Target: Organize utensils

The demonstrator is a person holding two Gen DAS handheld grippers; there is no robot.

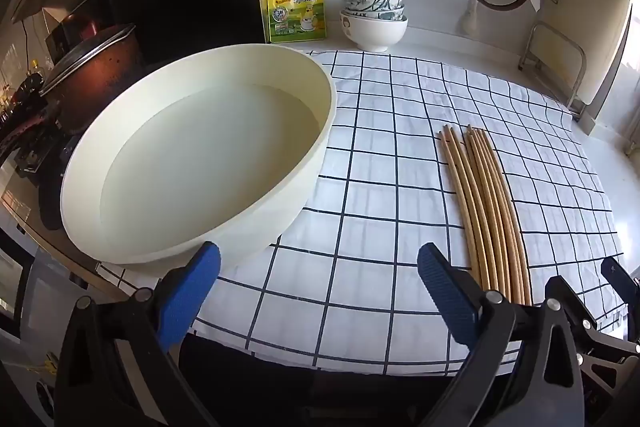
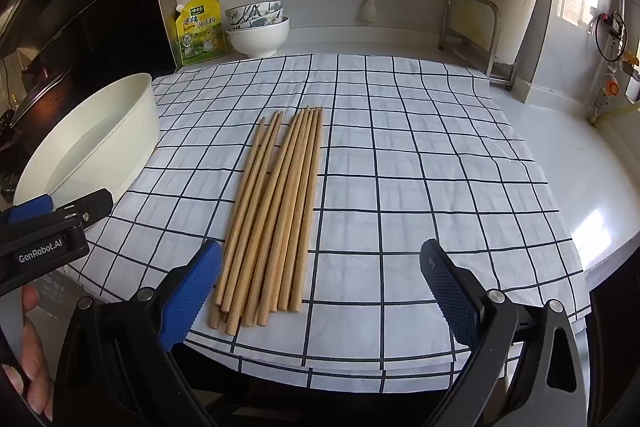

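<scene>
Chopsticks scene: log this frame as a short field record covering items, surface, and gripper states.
chopsticks: bundle of wooden sticks lying flat on the cloth, roughly parallel, not held
basin: cream, round, holds clear water, on the cloth's left edge
checkered cloth: white with dark grid, covers the counter
left gripper: open, nothing between its fingers
right gripper: open, just short of the chopsticks' near ends
background: stacked bowls, yellow pouch

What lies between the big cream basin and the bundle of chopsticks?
Only bare checked cloth lies between the basin and the chopsticks; the right wrist view shows it best, and the left wrist view agrees.
</scene>
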